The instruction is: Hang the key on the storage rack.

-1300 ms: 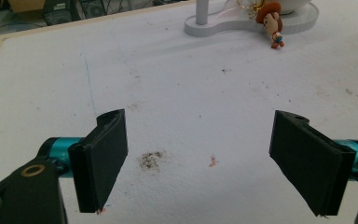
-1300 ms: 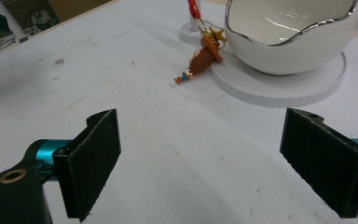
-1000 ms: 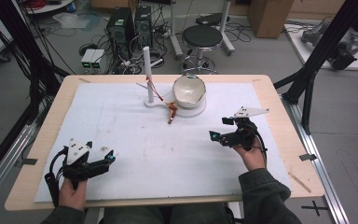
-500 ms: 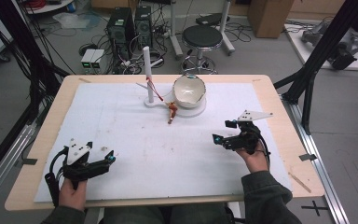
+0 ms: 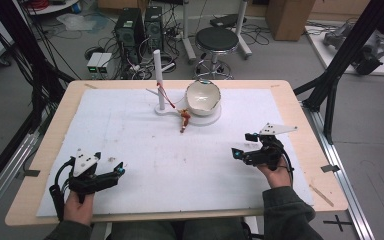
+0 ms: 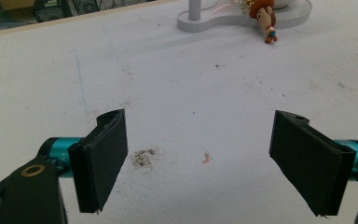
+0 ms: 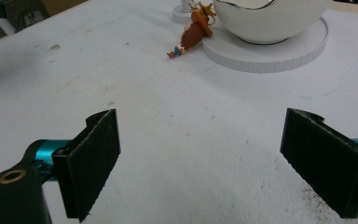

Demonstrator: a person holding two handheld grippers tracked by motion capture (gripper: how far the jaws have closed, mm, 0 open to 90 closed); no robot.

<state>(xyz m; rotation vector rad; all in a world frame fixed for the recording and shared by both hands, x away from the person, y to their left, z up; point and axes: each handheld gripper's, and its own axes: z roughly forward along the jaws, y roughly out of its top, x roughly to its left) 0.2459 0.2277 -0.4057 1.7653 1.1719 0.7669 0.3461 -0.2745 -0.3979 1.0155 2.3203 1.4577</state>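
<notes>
My left gripper (image 5: 111, 174) rests low at the near left of the desk (image 5: 300, 115), over the white mat (image 5: 130, 125); its jaws are spread wide with nothing between them. In the left gripper view the mat between these jaws carries a dark smudge (image 6: 143, 157) and a small reddish fleck (image 6: 206, 157). My right gripper (image 5: 244, 145) is held at the near right, its jaws likewise spread wide and empty, pointing toward the desk's middle. The small figure toy (image 5: 184, 120) lies on the mat at the far centre, well apart from both pairs of jaws, leaning against the white stand (image 5: 200, 119). That stand carries a white bowl (image 5: 203, 97) and an upright white post (image 5: 158, 80). In the right gripper view the toy (image 7: 193, 32) lies ahead and slightly left of the open jaws, touching the stand's round base (image 7: 270, 51).
</notes>
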